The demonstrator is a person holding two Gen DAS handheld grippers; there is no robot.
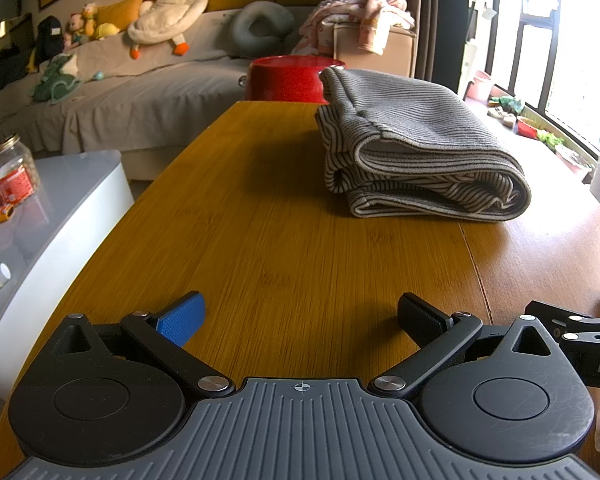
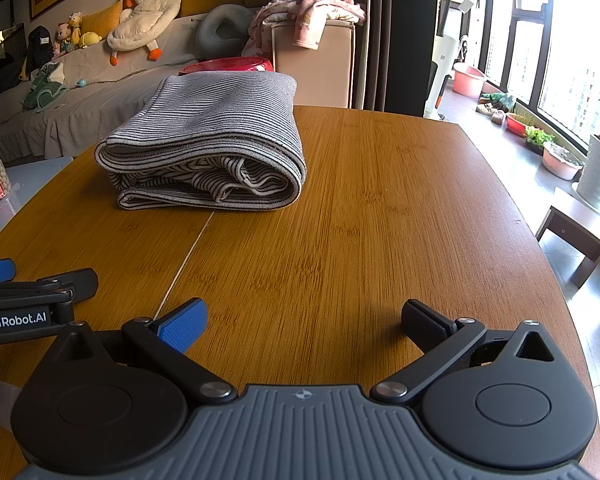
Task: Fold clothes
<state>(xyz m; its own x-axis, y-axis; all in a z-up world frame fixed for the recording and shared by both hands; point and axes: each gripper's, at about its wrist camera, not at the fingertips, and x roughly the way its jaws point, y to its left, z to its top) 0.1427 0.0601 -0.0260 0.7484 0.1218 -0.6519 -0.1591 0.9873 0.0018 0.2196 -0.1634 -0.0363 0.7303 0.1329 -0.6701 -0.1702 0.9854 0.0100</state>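
A grey striped garment (image 1: 412, 144) lies folded into a thick bundle on the wooden table (image 1: 260, 240), far from both grippers. In the right wrist view the same garment (image 2: 208, 148) sits left of centre on the table (image 2: 380, 200). My left gripper (image 1: 300, 316) is open near the table's front edge, nothing between its blue and black fingers. My right gripper (image 2: 304, 320) is open too and holds nothing. The left gripper (image 2: 24, 292) shows at the left edge of the right wrist view, side by side with the right one.
A red basin (image 1: 288, 78) stands behind the garment past the table's far end. A sofa (image 1: 140, 92) with plush toys lies beyond. A white side table (image 1: 60, 208) with a jar (image 1: 14, 170) is at left. Plant pots (image 2: 560, 160) and a low stool (image 2: 576, 228) stand by the window at right.
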